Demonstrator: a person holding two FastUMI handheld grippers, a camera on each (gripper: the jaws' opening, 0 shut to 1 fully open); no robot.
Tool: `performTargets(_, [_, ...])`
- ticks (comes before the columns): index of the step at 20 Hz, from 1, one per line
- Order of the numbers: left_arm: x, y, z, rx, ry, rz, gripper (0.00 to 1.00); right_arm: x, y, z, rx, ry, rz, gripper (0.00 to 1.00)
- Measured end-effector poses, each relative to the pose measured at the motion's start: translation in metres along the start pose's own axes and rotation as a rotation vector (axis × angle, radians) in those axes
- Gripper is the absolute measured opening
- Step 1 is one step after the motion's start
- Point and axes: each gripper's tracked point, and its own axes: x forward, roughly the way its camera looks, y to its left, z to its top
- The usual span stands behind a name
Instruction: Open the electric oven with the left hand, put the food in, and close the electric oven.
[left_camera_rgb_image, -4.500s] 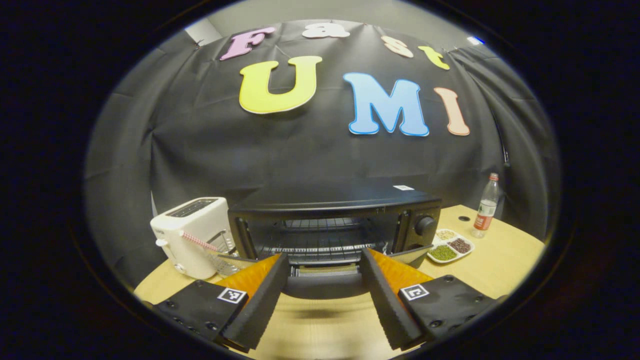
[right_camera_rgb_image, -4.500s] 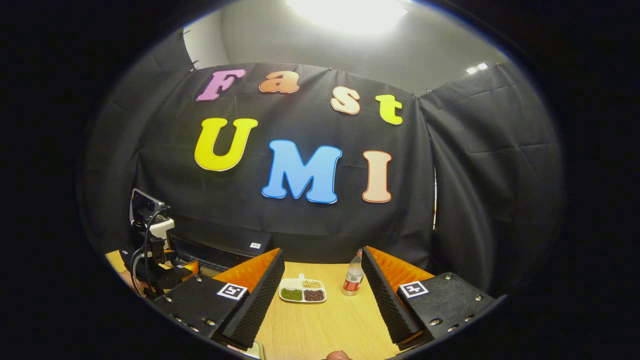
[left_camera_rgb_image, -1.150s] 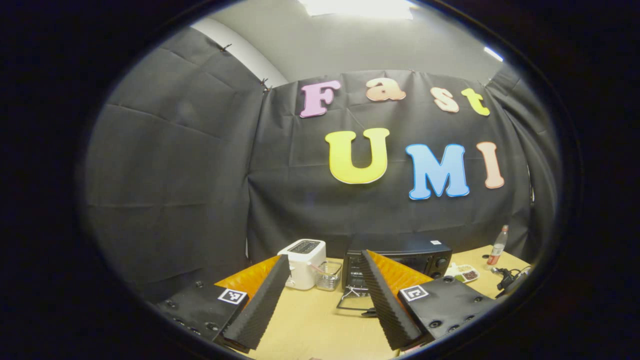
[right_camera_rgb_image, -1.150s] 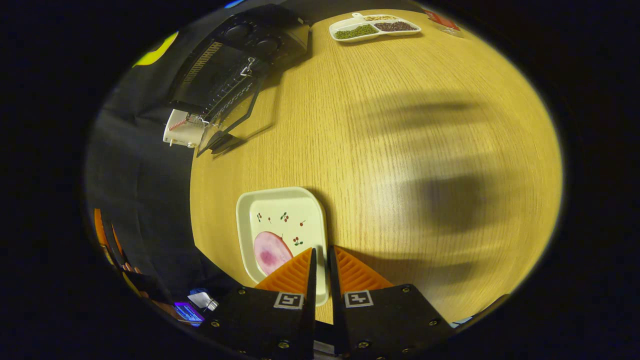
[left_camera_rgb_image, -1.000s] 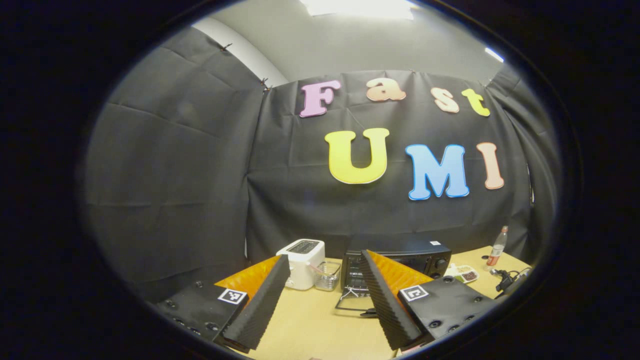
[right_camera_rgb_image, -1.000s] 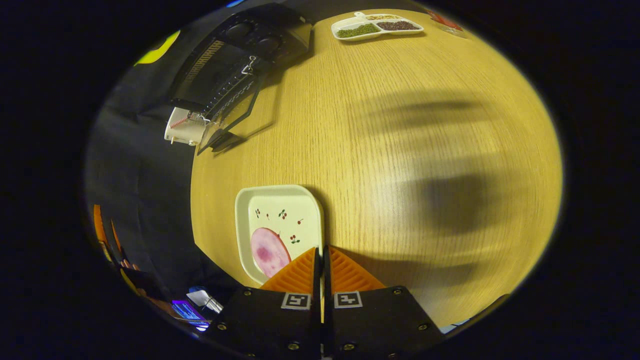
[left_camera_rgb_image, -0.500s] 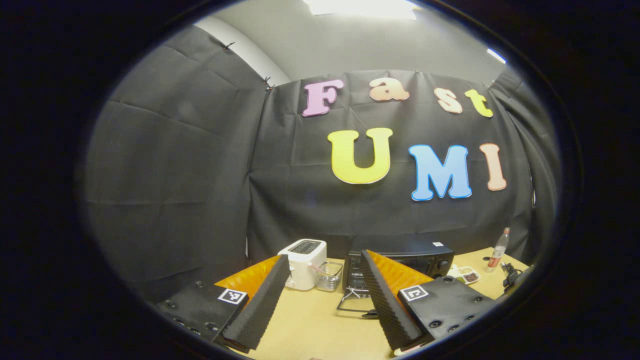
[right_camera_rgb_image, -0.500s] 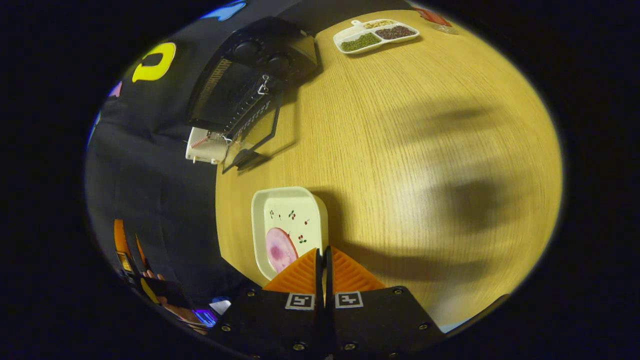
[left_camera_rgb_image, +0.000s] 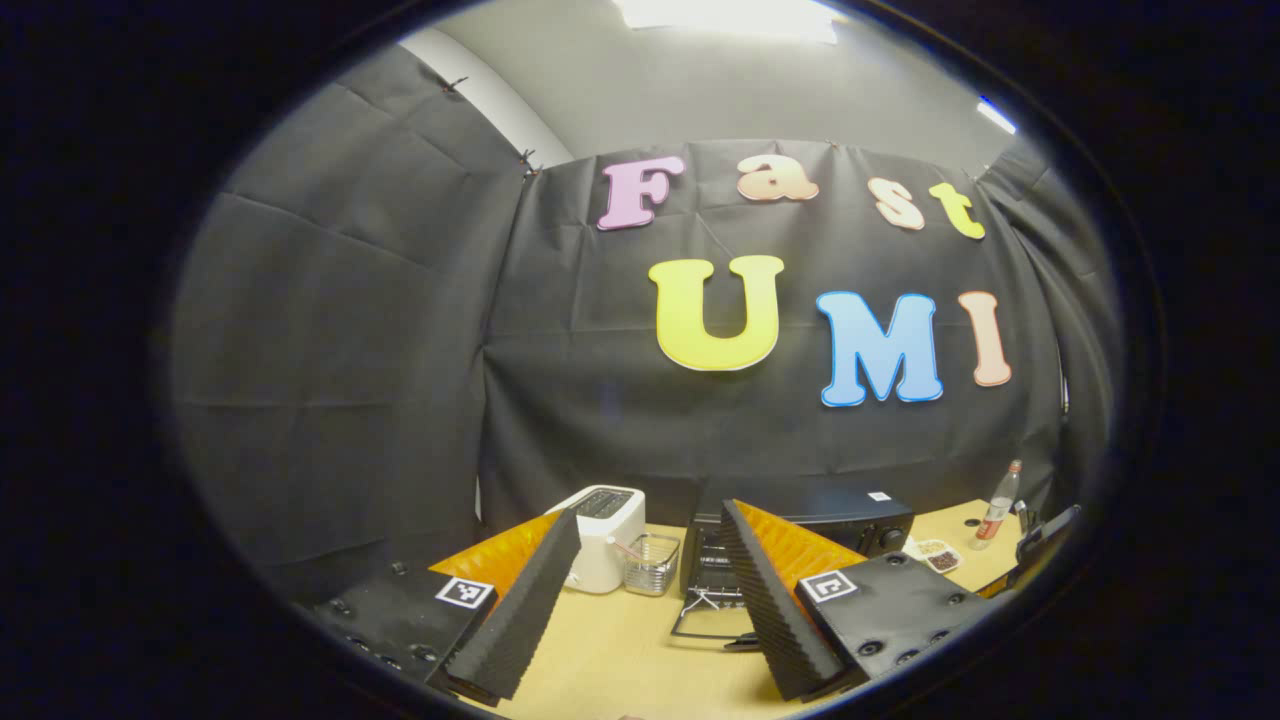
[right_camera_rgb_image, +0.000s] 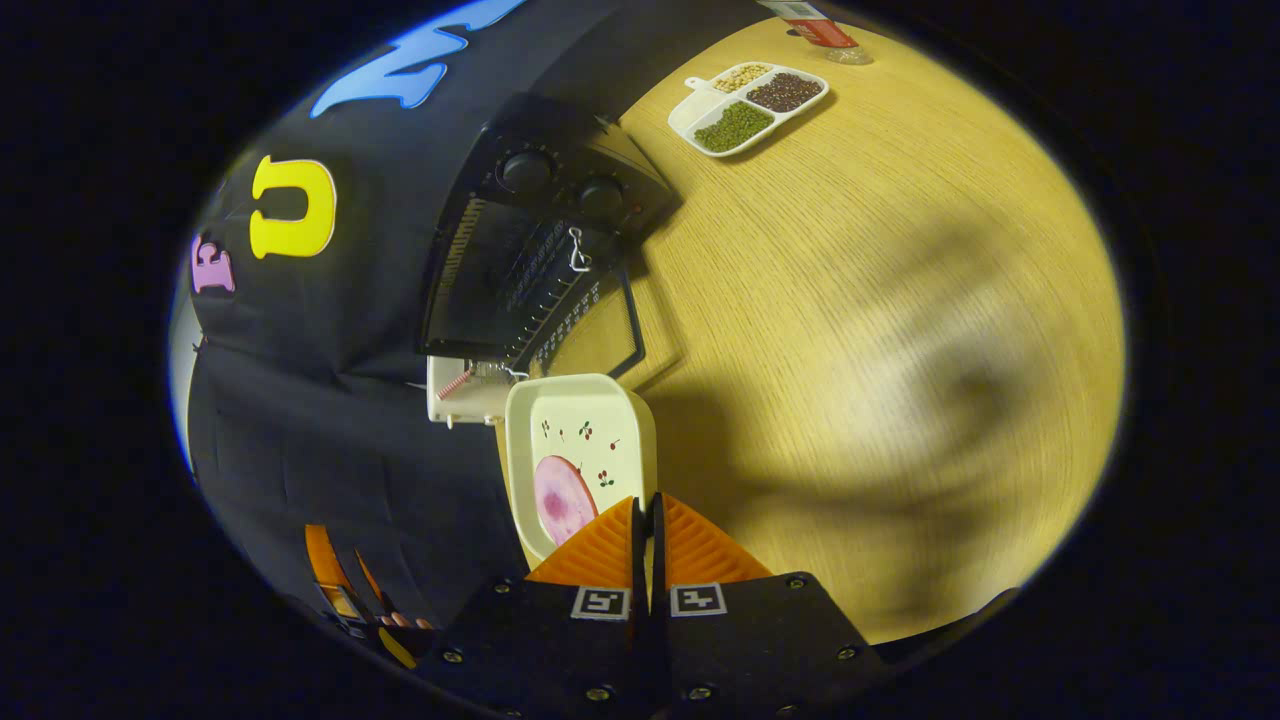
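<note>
A black electric oven (right_camera_rgb_image: 530, 240) stands at the table's back with its glass door (right_camera_rgb_image: 595, 335) folded down and the rack showing. My right gripper (right_camera_rgb_image: 645, 500) is shut on the near rim of a cream square plate (right_camera_rgb_image: 585, 430), which carries a pink slice of ham (right_camera_rgb_image: 562, 500). The plate hangs above the table, short of the open door. In the left gripper view the oven (left_camera_rgb_image: 810, 518) and its lowered door (left_camera_rgb_image: 705, 620) lie well ahead. My left gripper (left_camera_rgb_image: 648, 512) is open and holds nothing.
A white toaster (left_camera_rgb_image: 605, 535) and a small clear container (left_camera_rgb_image: 650, 563) stand left of the oven. To its right are a divided tray of beans (right_camera_rgb_image: 745, 105) and a bottle (left_camera_rgb_image: 995, 503). The wooden table (right_camera_rgb_image: 860, 300) stretches wide on the right.
My right gripper shut on the plate's rim, lifted it and carried it toward the oven. My left gripper, earlier at the open door, has drawn back and stays open.
</note>
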Motion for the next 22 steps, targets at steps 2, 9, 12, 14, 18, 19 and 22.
performTargets(2, [0.012, 0.003, -0.002, 0.002, -0.001, -0.010, 0.96, 0.009, 0.017, 0.009, 0.059, -0.048, 0.022, 0.01])
performTargets(9, [0.048, 0.017, -0.022, -0.014, 0.039, -0.038, 0.96, 0.054, 0.058, 0.042, 0.258, -0.167, 0.067, 0.01])
performTargets(12, [0.062, 0.024, -0.031, -0.010, 0.060, -0.047, 0.96, 0.075, 0.071, 0.058, 0.346, -0.219, 0.084, 0.01])
performTargets(14, [0.068, 0.028, -0.033, -0.013, 0.067, -0.050, 0.95, 0.089, 0.079, 0.066, 0.397, -0.246, 0.089, 0.01])
performTargets(18, [0.080, 0.039, -0.037, -0.001, 0.080, -0.051, 0.96, 0.111, 0.096, 0.086, 0.445, -0.318, 0.106, 0.01])
performTargets(19, [0.082, 0.042, -0.040, 0.004, 0.085, -0.051, 0.96, 0.116, 0.099, 0.092, 0.451, -0.341, 0.107, 0.01])
performTargets(22, [0.087, 0.051, -0.042, 0.006, 0.090, -0.044, 0.95, 0.129, 0.107, 0.108, 0.477, -0.402, 0.108, 0.01])
